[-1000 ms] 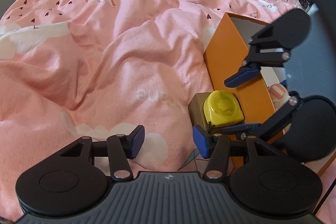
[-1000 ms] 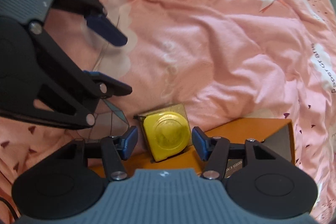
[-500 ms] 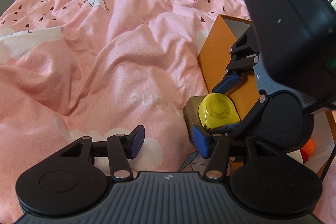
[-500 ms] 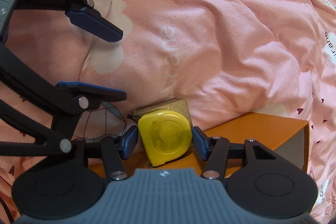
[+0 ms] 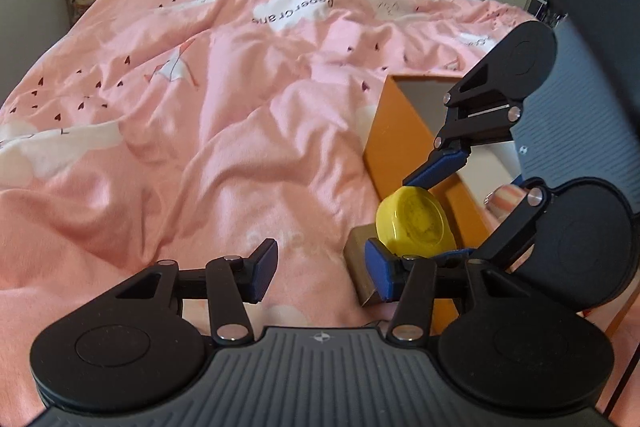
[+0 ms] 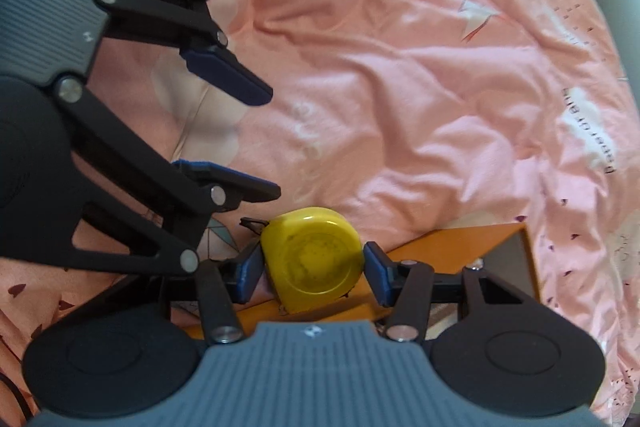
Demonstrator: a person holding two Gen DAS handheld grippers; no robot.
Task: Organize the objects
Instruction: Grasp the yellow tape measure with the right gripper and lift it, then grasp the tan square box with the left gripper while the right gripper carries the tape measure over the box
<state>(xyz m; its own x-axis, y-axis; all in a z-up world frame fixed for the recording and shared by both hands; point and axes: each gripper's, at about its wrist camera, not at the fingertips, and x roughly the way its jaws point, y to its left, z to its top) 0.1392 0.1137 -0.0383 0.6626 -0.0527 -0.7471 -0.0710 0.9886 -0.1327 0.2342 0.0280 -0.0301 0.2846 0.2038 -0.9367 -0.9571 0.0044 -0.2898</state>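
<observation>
Closing on the yellow tape measure [image 6: 316, 259], the right tongs [image 6: 312, 267] have both blue pads against its sides, above the orange box [image 6: 460, 247]. Left tongs [image 5: 320, 267] are closing too, half open with nothing between them. Beyond spreads the pink bed cover [image 5: 240, 87].
</observation>
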